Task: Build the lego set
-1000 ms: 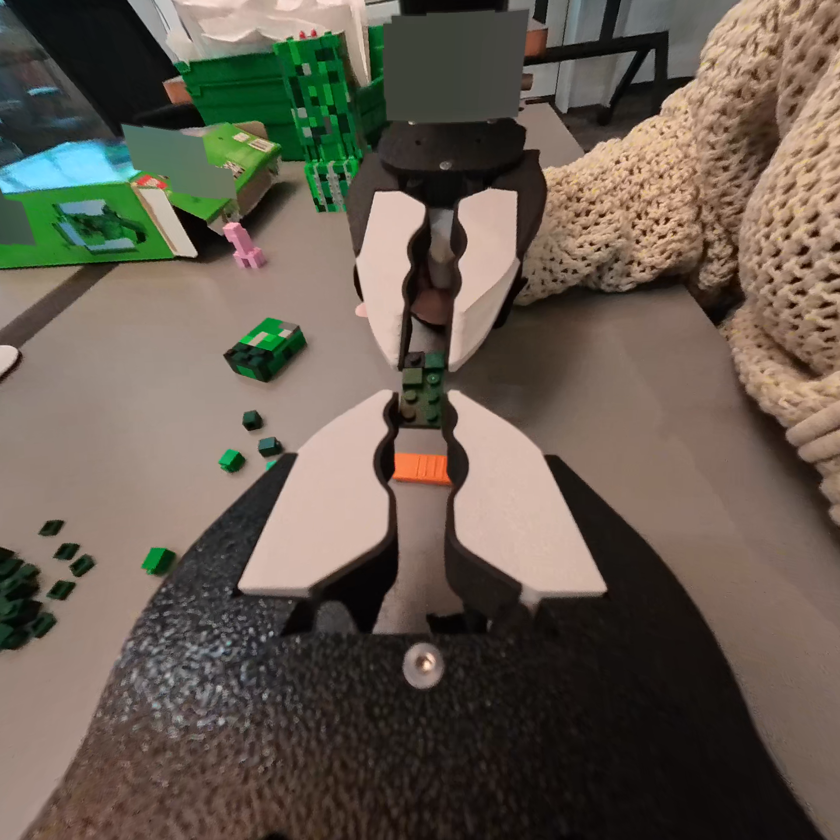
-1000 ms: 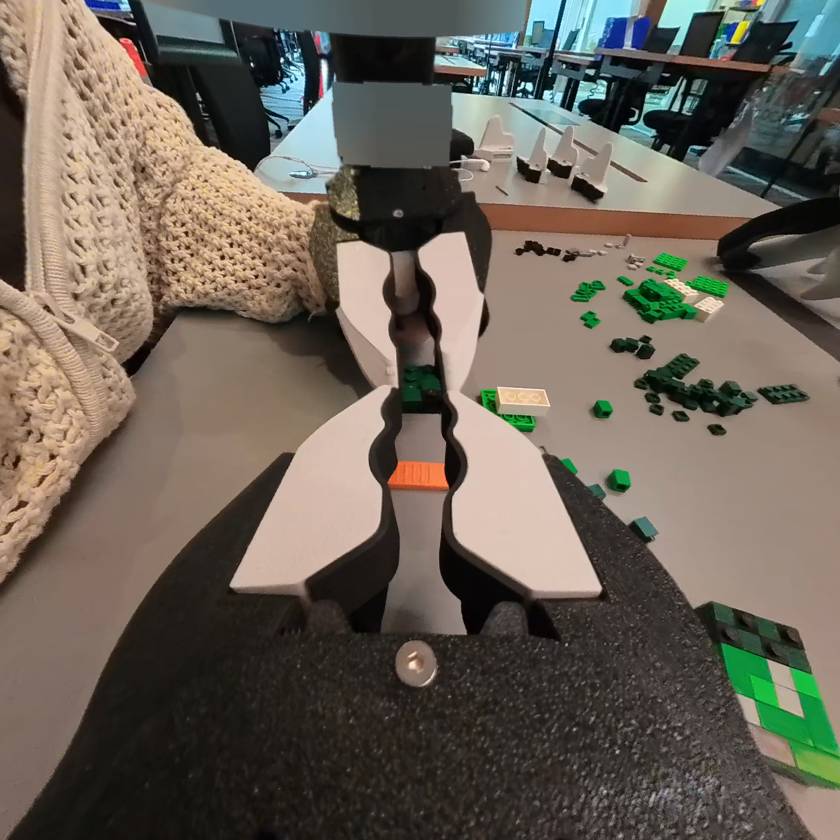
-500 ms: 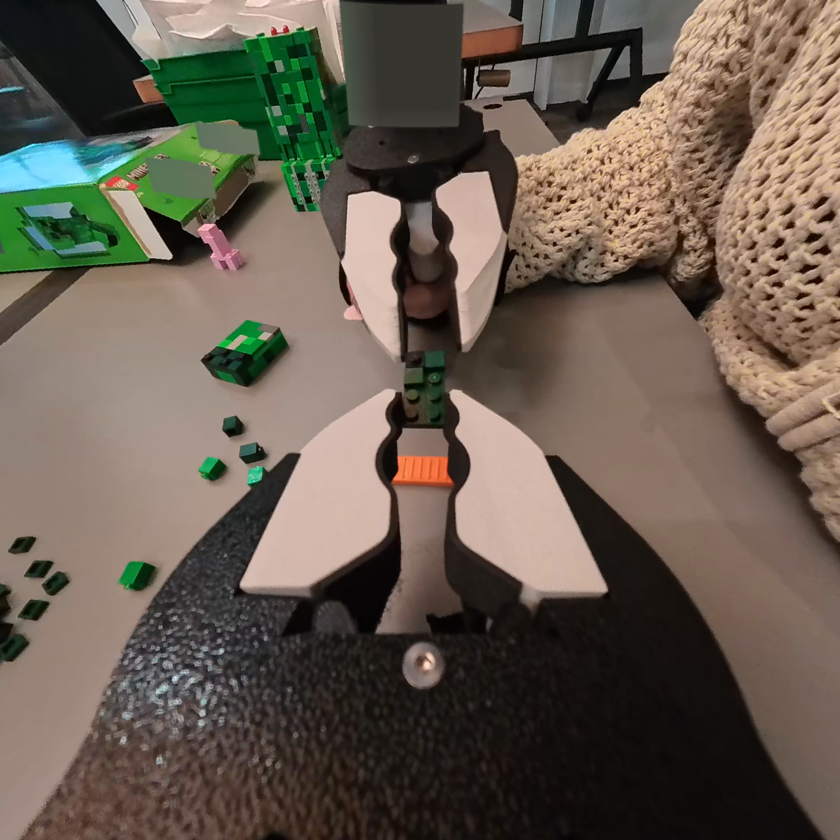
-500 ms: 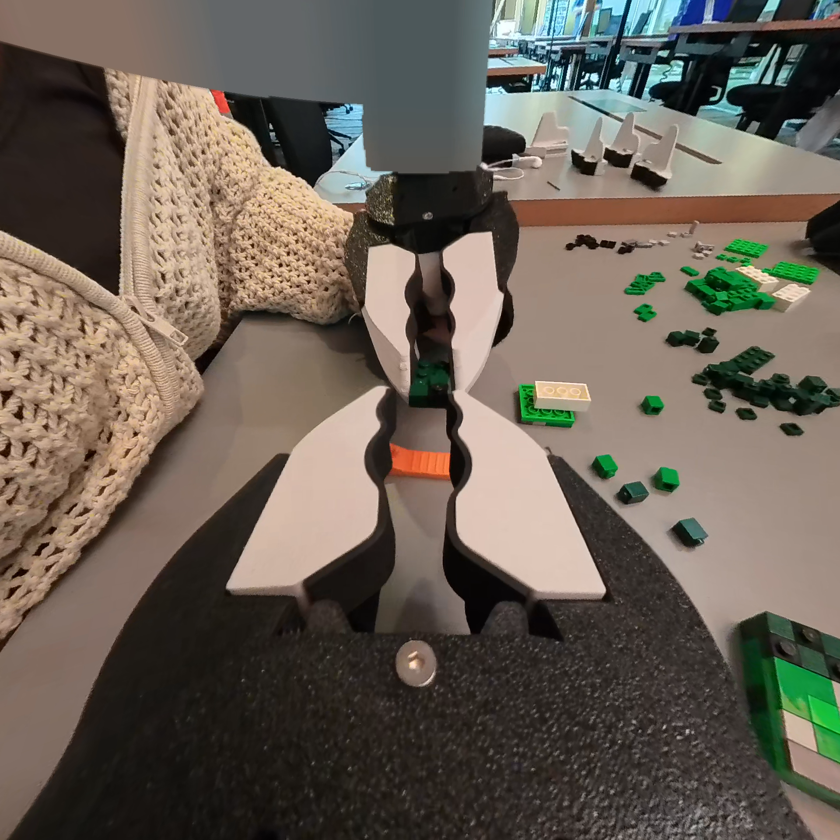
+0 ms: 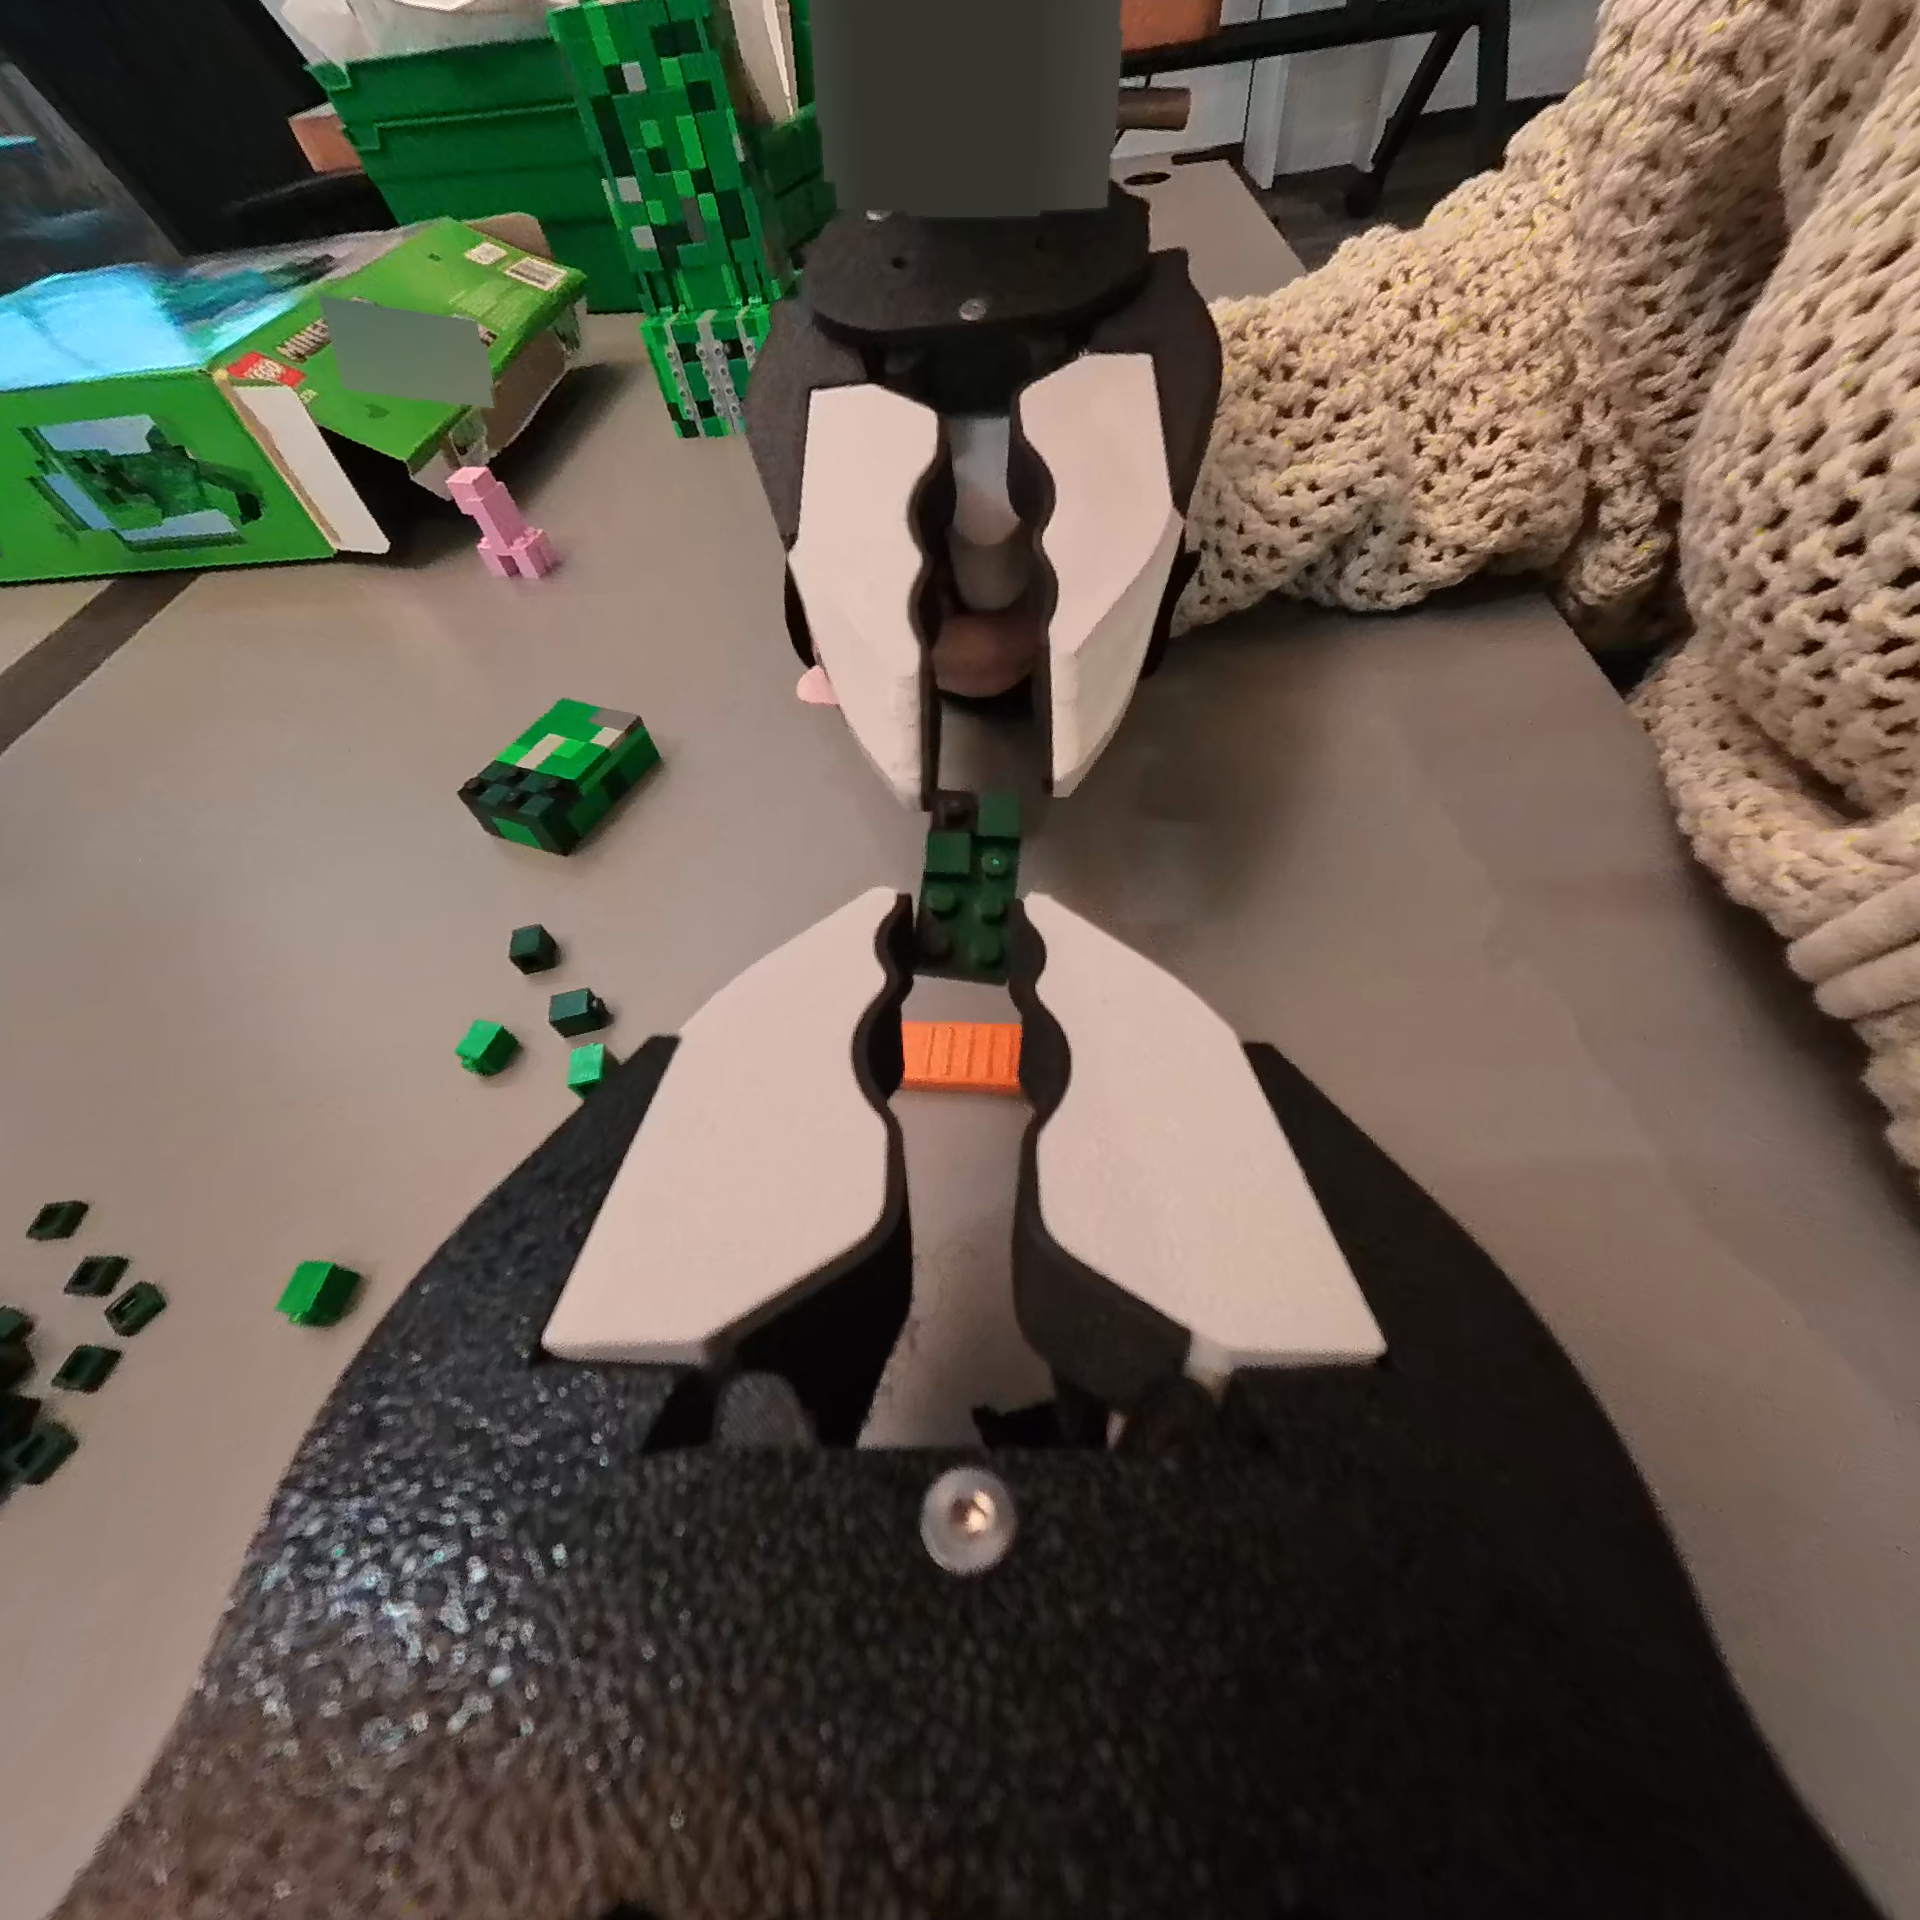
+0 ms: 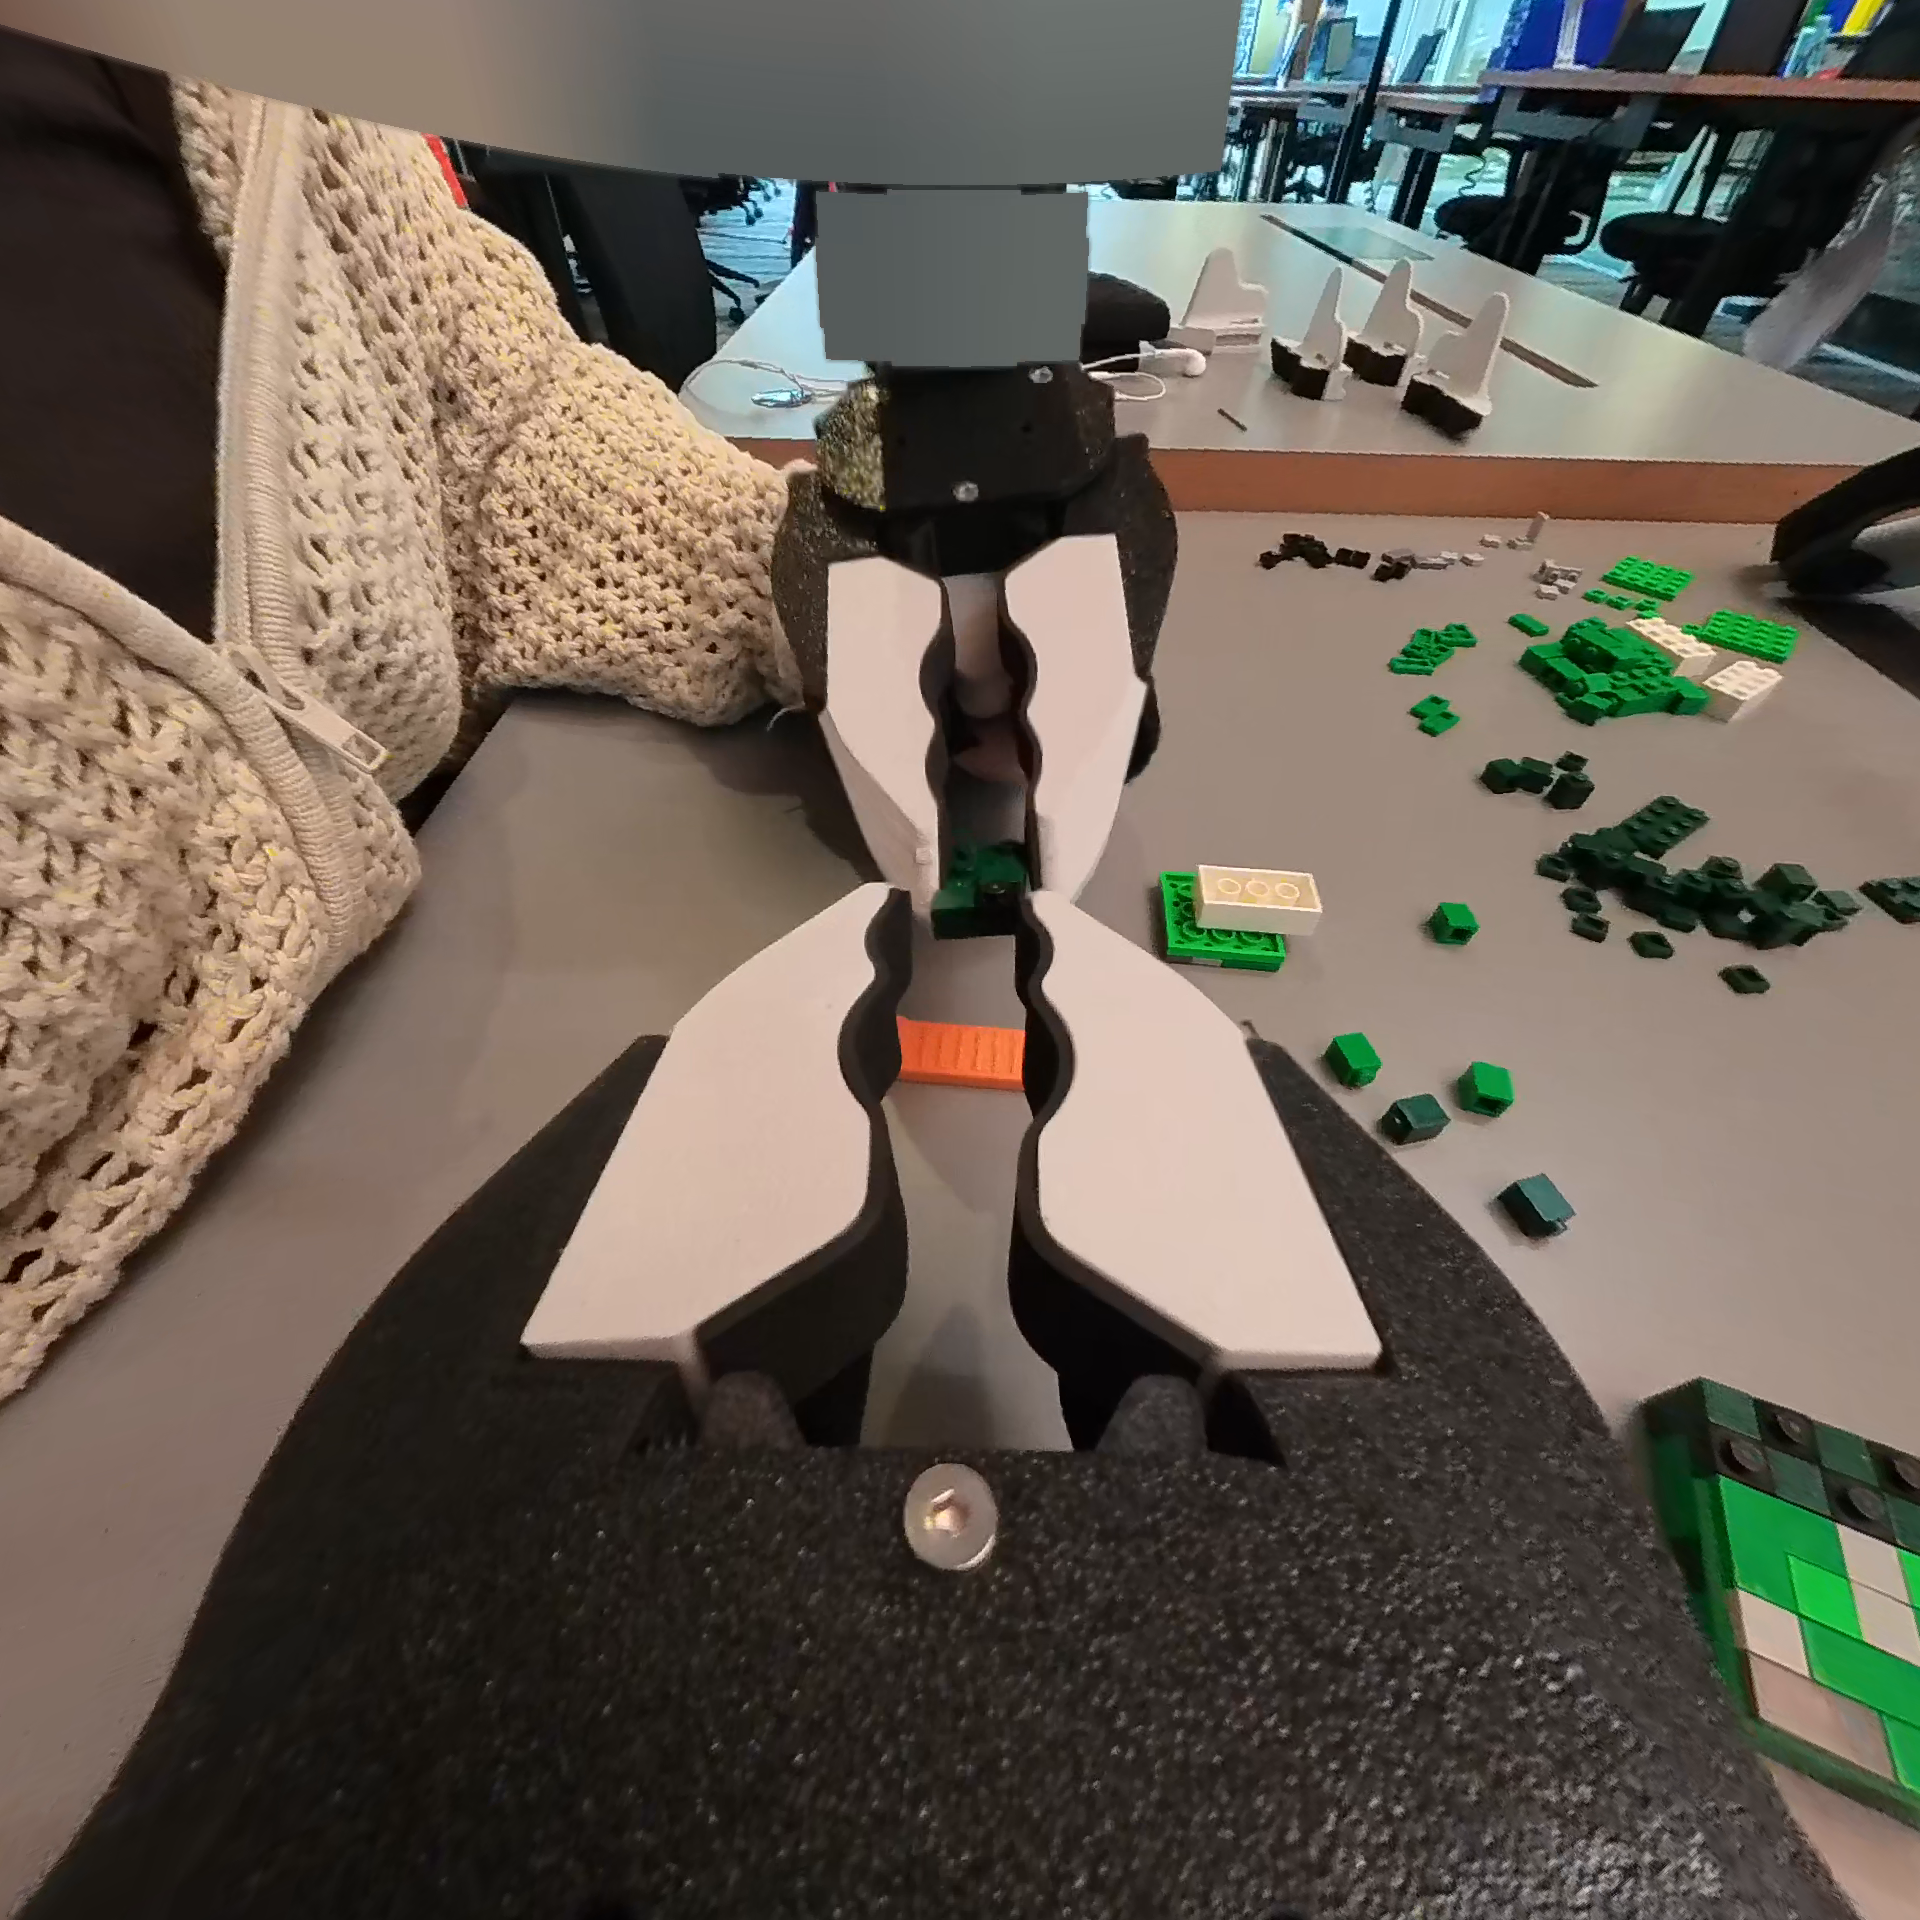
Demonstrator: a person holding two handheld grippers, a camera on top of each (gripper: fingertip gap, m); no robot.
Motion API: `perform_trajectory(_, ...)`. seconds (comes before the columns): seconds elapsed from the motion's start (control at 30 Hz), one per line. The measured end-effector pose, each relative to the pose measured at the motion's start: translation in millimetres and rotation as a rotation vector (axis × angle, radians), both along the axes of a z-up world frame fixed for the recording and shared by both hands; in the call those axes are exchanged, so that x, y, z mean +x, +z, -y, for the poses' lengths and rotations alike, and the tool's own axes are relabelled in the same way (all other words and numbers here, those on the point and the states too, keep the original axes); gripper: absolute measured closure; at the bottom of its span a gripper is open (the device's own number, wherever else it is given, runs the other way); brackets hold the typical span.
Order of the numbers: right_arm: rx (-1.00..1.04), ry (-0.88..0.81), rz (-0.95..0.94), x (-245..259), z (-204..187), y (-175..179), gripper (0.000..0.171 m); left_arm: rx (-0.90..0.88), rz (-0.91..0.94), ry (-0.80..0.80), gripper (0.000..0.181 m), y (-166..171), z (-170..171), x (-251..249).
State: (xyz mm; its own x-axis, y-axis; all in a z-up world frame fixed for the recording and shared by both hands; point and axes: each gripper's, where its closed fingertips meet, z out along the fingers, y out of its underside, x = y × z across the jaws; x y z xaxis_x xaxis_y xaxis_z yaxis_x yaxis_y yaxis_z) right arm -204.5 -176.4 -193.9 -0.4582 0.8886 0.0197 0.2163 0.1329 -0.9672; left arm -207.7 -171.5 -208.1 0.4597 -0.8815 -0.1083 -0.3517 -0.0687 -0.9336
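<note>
Right claw has backed off a bit – jaws narrow, empty, green bricks just beyond its tips. Left claw still pinches them – join prob seated, next pc due

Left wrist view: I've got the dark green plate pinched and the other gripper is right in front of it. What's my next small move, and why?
Probably ease the right gripper down to press its small green piece onto the plate. The left gripper clamps the plate's near end, and the piece seems to sit at the far end, perhaps not fully seated; the contact is hard to judge.
</note>
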Motion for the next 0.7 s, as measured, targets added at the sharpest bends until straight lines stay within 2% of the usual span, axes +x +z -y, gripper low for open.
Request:
perform_trajectory(0.17,0.003,-0.025,-0.008,-2,-3,1,0.157,0.010,-0.007,-0.002,0.165,0,1,1)
perform_trajectory(0.3,0.030,-0.155,-0.078,-10,-17,8,0.152,0.030,-0.039,0.144,0.165,1,-14,-9)
perform_trajectory(0.37,0.040,-0.164,-0.076,-11,-18,7,0.152,0.045,-0.059,0.163,0.165,0,-15,-10)
perform_trajectory(0.47,0.009,-0.102,-0.071,-7,-13,8,0.154,0.042,-0.036,0.057,0.165,0,-5,-2)
perform_trajectory(0.6,-0.130,0.120,0.024,12,7,6,0.164,-0.036,0.041,-0.175,0.165,3,22,9)
perform_trajectory(0.7,-0.045,0.149,0.061,11,18,-4,0.165,-0.059,0.046,-0.254,0.165,3,33,13)
